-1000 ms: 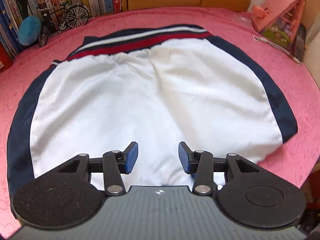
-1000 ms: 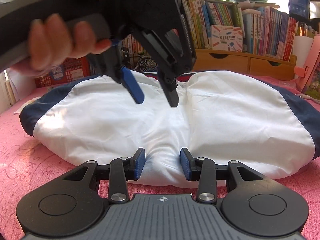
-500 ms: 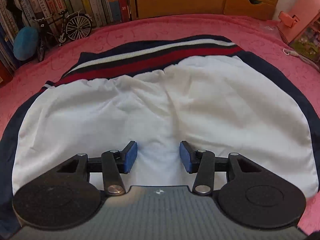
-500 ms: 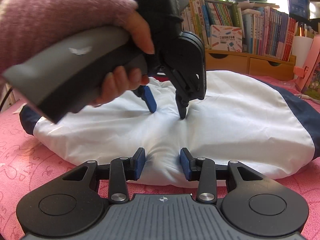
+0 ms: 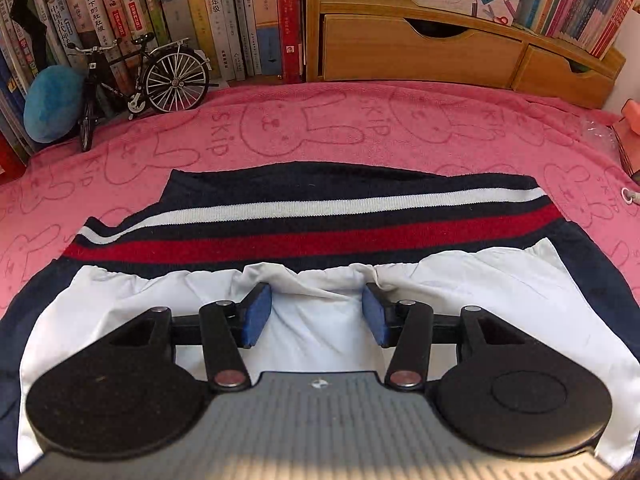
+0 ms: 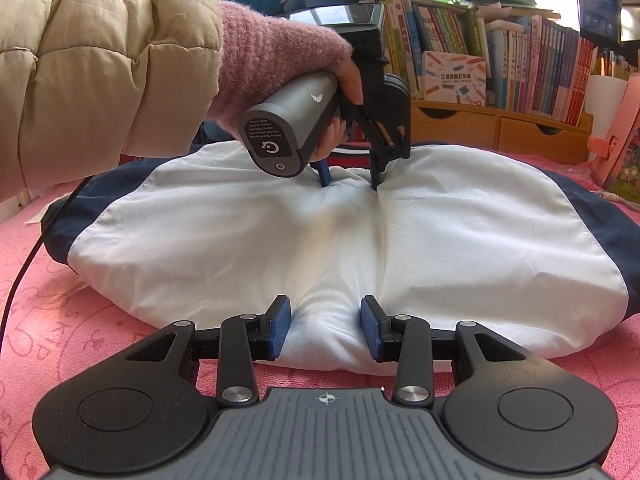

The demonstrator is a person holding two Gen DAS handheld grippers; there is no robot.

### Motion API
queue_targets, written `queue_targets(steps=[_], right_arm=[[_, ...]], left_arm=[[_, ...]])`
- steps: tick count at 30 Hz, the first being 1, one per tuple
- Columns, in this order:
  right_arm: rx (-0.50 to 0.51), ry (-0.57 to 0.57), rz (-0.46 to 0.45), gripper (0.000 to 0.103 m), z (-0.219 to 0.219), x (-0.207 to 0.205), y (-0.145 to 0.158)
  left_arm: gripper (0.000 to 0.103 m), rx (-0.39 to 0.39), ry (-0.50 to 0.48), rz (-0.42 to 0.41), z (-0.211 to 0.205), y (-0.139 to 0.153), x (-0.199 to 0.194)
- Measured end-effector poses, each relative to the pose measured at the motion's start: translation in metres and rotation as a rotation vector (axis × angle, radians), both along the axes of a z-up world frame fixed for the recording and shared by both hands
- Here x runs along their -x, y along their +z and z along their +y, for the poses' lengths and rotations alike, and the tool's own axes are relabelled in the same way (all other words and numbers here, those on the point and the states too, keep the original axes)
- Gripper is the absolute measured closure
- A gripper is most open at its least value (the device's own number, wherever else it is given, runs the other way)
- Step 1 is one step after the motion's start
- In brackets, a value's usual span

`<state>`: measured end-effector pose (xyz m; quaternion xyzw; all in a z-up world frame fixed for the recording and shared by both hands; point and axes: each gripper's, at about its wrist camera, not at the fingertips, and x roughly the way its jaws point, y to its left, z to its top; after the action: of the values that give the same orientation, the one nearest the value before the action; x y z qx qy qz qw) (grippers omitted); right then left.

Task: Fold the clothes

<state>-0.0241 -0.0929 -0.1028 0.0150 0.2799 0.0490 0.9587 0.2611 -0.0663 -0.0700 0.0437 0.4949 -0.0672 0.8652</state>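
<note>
— White cotton in the middle, navy down both sides: the garment (image 6: 460, 240) lies flat on the pink rabbit-print cloth (image 5: 320, 128) over the bench.
— Which way does it point?
— Its striped waistband (image 5: 312, 224), white, navy and red, is at the far edge, toward the books (image 5: 224, 12); the rounded white end is nearest the right tongs. Its long axis runs left to right.
— And the left tongs (image 5: 316, 312)?
— Tips down on the gathered white fabric just below the waistband, blue pads apart with a bunched ridge between them; the jaws have just been opening. I see no pinch.
— The right tongs (image 6: 326, 330)?
— At the near hem, pads apart, white fabric bulging between them; whether they press it, I cannot tell.
— Surroundings?
— A model bicycle (image 5: 148, 76) at far left.
</note>
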Motion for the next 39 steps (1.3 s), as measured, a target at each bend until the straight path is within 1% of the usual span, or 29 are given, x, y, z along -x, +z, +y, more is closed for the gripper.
queue_targets(steps=[12,16,17,18,19,21,22,24,25,27,28,29,31,32,33,36,39], right_arm=[[0.008,0.002,-0.001,0.064,0.001,0.000,0.000],[0.003,0.002,0.001,0.063,0.000,0.000,0.000],[-0.001,0.003,0.002,0.063,-0.001,0.000,0.000],[-0.002,0.004,0.002,0.063,-0.001,0.000,0.000],[-0.004,0.006,0.002,0.062,-0.001,0.000,0.000],[-0.008,0.006,0.003,0.062,-0.003,0.000,-0.001],[-0.009,0.007,0.002,0.062,-0.003,0.001,-0.001],[-0.025,0.018,0.000,0.061,-0.005,0.001,0.000],[-0.039,0.027,-0.001,0.055,-0.006,0.002,0.000],[-0.093,0.042,-0.014,0.051,-0.014,0.005,0.001],[-0.128,0.033,-0.026,0.051,-0.021,0.007,0.003],[-0.155,0.012,-0.039,0.051,-0.028,0.010,0.005],[-0.172,-0.049,-0.061,0.051,-0.040,0.017,0.009],[-0.168,-0.079,-0.070,0.051,-0.046,0.020,0.011],[-0.170,-0.100,-0.075,0.051,-0.053,0.023,0.013],[-0.182,-0.159,-0.077,0.050,-0.078,0.030,0.016],[-0.180,-0.203,-0.088,0.050,-0.100,0.031,0.020]], left_arm=[[0.053,0.020,-0.001,-0.005,0.003,0.000,-0.001],[0.053,-0.003,-0.024,0.000,0.002,0.002,0.002],[0.057,0.010,-0.025,0.012,0.006,0.006,0.004],[0.059,0.042,-0.024,0.018,0.011,0.013,0.009],[0.059,0.076,-0.032,0.006,0.017,0.021,0.017],[0.059,0.112,-0.051,-0.066,0.029,0.041,0.044],[0.059,0.117,-0.054,-0.118,0.036,0.050,0.062],[0.055,0.123,-0.049,-0.230,0.051,0.066,0.103],[0.053,0.121,-0.032,-0.295,0.060,0.071,0.128],[0.048,0.117,0.029,-0.386,0.075,0.071,0.173],[0.047,0.116,0.071,-0.423,0.084,0.068,0.194],[0.047,0.120,0.113,-0.457,0.093,0.062,0.214],[0.045,0.134,0.194,-0.523,0.111,0.049,0.250],[0.039,0.141,0.219,-0.541,0.120,0.043,0.264],[0.036,0.142,0.233,-0.541,0.127,0.037,0.273],[0.035,0.136,0.288,-0.502,0.144,0.022,0.284],[0.035,0.167,0.364,-0.466,0.167,0.015,0.286]])
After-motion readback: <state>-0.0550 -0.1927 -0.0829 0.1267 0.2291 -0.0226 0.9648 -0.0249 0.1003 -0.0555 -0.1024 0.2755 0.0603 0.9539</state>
